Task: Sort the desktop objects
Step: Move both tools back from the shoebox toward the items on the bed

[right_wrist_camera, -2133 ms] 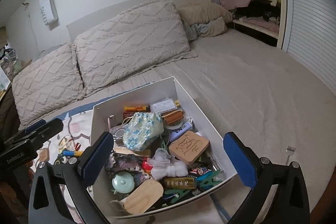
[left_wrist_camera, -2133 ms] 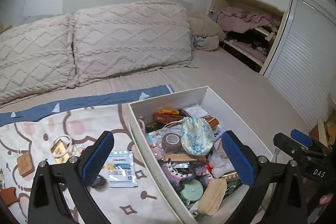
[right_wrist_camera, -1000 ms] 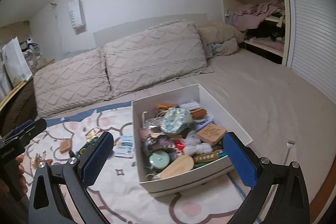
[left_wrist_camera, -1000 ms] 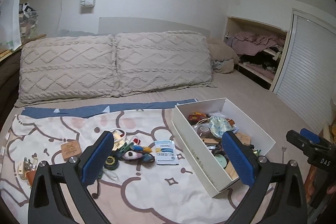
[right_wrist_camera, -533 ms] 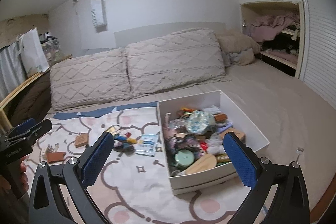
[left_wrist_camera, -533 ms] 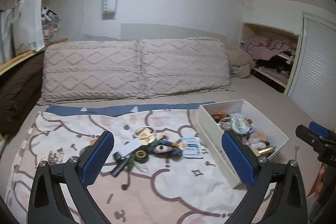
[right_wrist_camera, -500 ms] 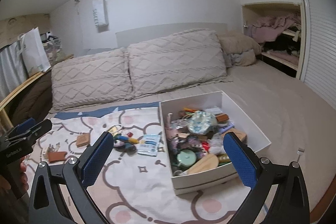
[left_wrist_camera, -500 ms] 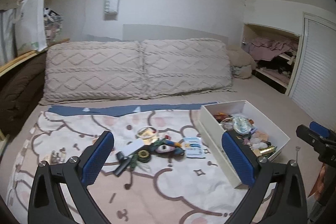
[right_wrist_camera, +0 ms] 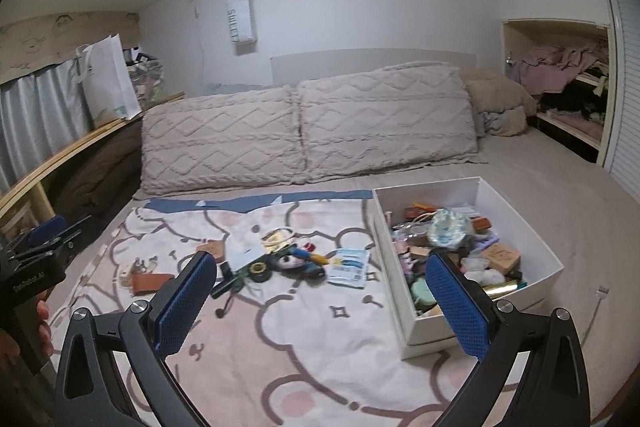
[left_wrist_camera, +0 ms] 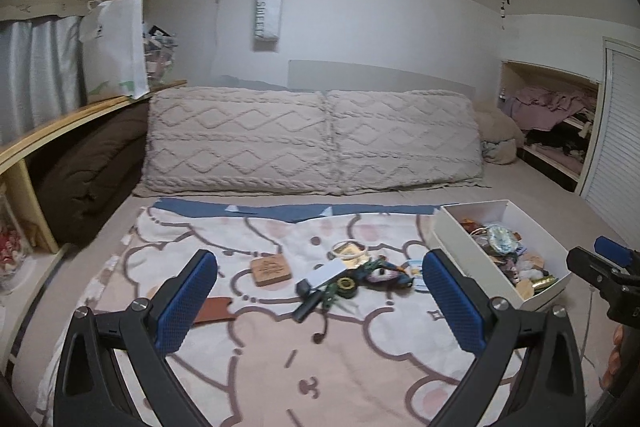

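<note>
A white box [left_wrist_camera: 456, 231] [right_wrist_camera: 548, 271] full of small items stands on the bed at the right. A cluster of loose objects lies on the patterned blanket [left_wrist_camera: 280, 347] [right_wrist_camera: 304, 339]: a wooden tag [left_wrist_camera: 271, 270], a black tape roll [left_wrist_camera: 346, 283] [right_wrist_camera: 259, 270], a white card [left_wrist_camera: 326, 273], a blue-white packet [right_wrist_camera: 349, 263] and a brown leather piece [left_wrist_camera: 212, 310] [right_wrist_camera: 146, 282]. My left gripper [left_wrist_camera: 320, 307] is open and empty, held above and short of the cluster. My right gripper [right_wrist_camera: 322, 305] is open and empty, back from the box and cluster.
Two knitted pillows [left_wrist_camera: 312, 143] lean on the far wall. A wooden shelf [left_wrist_camera: 80, 115] with a dark blanket under it runs along the left. An open closet [left_wrist_camera: 552, 131] and a slatted door [left_wrist_camera: 620, 147] are at the right. A cable end [right_wrist_camera: 600, 293] lies beside the box.
Both grippers have pulled back and up from the box. The view now takes in the whole bed. Both stay open and empty.
</note>
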Tool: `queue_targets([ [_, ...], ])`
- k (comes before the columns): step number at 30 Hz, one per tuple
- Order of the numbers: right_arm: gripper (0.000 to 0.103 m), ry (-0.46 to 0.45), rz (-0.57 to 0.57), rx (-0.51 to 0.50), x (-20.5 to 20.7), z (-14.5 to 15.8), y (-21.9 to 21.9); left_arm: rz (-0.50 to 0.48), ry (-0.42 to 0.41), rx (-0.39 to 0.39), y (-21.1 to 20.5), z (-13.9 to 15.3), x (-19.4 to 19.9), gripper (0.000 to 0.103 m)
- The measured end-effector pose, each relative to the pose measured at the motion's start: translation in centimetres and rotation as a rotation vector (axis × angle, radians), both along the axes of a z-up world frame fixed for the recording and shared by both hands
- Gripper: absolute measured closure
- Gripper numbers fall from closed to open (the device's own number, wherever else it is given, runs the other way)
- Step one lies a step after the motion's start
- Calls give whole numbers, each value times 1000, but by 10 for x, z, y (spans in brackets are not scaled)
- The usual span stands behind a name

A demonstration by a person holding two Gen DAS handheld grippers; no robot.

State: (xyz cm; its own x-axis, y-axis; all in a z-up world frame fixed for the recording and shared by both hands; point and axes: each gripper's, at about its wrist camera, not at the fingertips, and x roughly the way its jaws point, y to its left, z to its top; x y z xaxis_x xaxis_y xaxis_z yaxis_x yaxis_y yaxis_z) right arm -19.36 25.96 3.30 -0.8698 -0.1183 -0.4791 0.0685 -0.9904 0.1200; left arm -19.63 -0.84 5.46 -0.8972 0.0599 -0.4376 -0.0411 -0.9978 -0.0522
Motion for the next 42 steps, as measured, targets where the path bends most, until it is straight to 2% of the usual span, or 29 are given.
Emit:
queue_targets([
  [11, 0, -9, 18, 3, 10, -8, -32, 50, -6, 20, -44, -14, 20, 0],
  [20, 0, 0, 10, -50, 17, -16, -41, 83, -6, 7, -63, -26, 35, 0],
  [31, 0, -55, 17, -54, 11, -48, -57, 133, -97, 16, -80, -58, 28, 0],
  [36, 0, -84, 18, -67, 4, -65, -64, 189, -177, 34, -93, -82, 13, 0],
  [42, 0, -125, 45, -72, -8, -86, -76, 217, -231, 52, -106, -107, -3, 0],
])
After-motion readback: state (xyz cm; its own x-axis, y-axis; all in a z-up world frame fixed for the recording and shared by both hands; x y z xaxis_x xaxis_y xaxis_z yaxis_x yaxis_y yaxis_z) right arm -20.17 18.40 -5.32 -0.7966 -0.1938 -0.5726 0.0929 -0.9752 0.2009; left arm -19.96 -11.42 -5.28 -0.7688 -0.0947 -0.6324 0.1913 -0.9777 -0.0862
